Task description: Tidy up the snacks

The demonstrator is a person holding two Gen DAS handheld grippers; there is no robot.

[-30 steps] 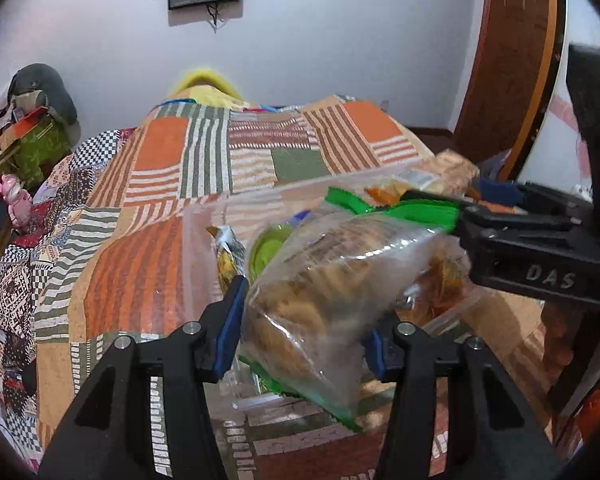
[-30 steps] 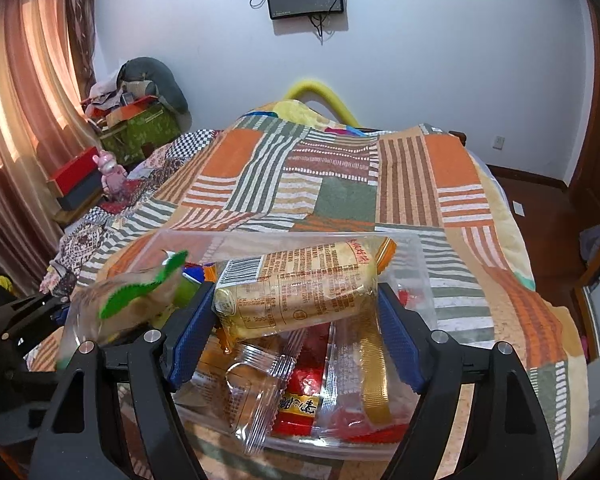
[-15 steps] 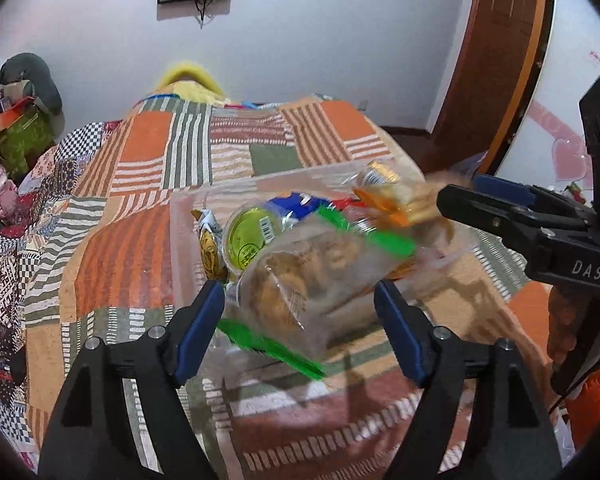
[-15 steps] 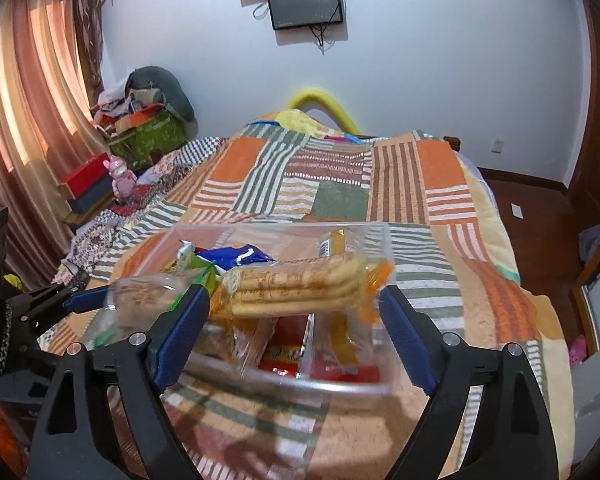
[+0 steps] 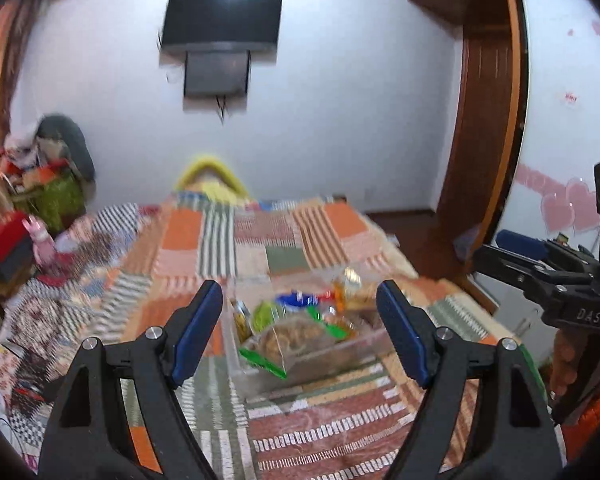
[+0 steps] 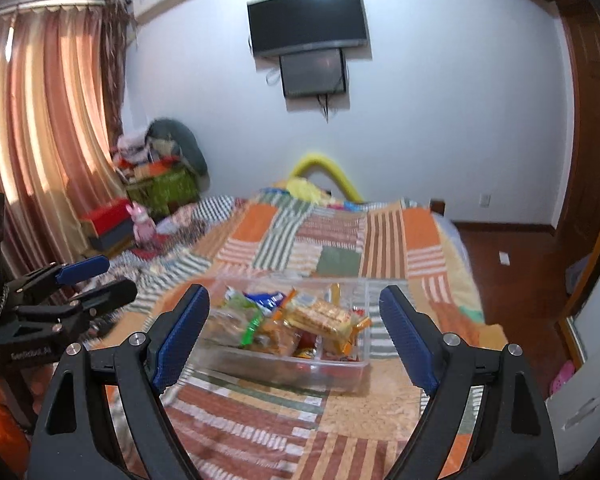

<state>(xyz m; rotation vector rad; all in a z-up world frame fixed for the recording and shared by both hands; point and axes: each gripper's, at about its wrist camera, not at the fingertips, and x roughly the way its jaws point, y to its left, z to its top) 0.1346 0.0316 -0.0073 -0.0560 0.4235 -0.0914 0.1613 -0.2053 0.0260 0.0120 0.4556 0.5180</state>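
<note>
My left gripper (image 5: 300, 328) is wide apart and empty now; a second ago it was clamped on the clear bag of cookies (image 5: 290, 338), and half a second ago the jaws had already parted with the bag dropping away. My right gripper (image 6: 294, 336) is just as wide and also empty, where a second ago it pinched the biscuit pack (image 6: 322, 314). Both have pulled back and up, so neither pad touches anything.

Both snacks have landed in the bin (image 6: 292, 372). The cookie bag lies at the bin's near left end, its green-edged flap (image 5: 262, 362) hanging over the rim. The biscuit pack rests aslant on top of the other packets towards the right end, one orange end sticking up near the right wall. Under and behind them I make out a blue wrapper (image 6: 266, 299) and red ones, though the left view is blurred.

The bin sits on the quilt (image 6: 260, 420) near the bed's foot edge, roughly midway across. I see no loose snacks on the quilt around it, so I judge the sorting is about done, bar tucking that flap in.
</note>
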